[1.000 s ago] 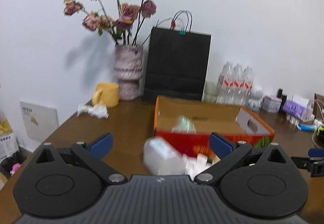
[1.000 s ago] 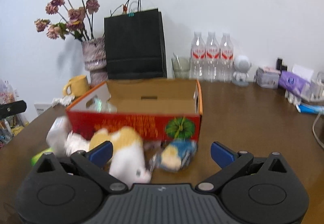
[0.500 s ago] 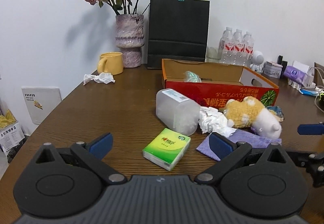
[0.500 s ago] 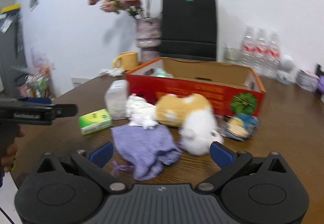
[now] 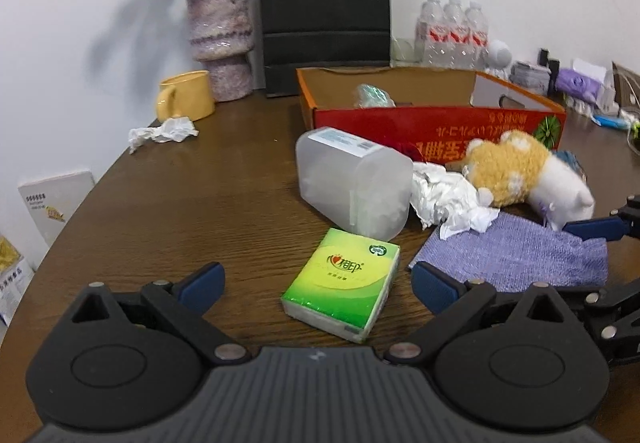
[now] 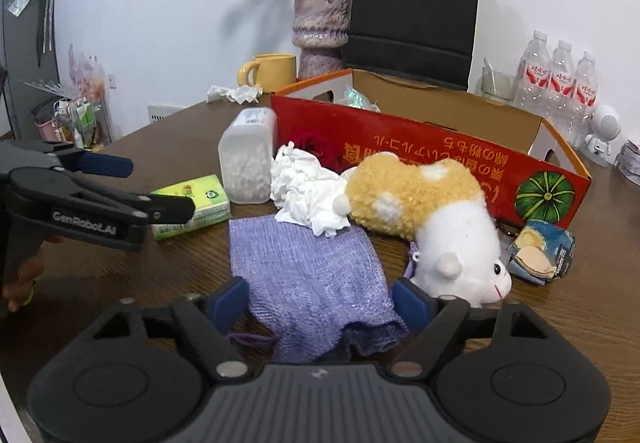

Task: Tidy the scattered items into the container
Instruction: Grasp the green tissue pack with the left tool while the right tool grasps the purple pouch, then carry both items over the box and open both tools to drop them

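Right gripper (image 6: 320, 301) jaws were closing around the cloth (image 6: 308, 279), not yet clamped; left gripper (image 5: 316, 283) was held open before the tissue pack (image 5: 342, 295). Beyond, the box (image 6: 400, 139) was nearly unfilled.

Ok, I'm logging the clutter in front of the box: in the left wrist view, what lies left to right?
Green tissue pack → translucent plastic container → crumpled white tissue → plush toy.

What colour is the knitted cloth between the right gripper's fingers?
Lavender purple, plain knit. The cloth shows best in the right wrist view, with the right gripper closing around it.
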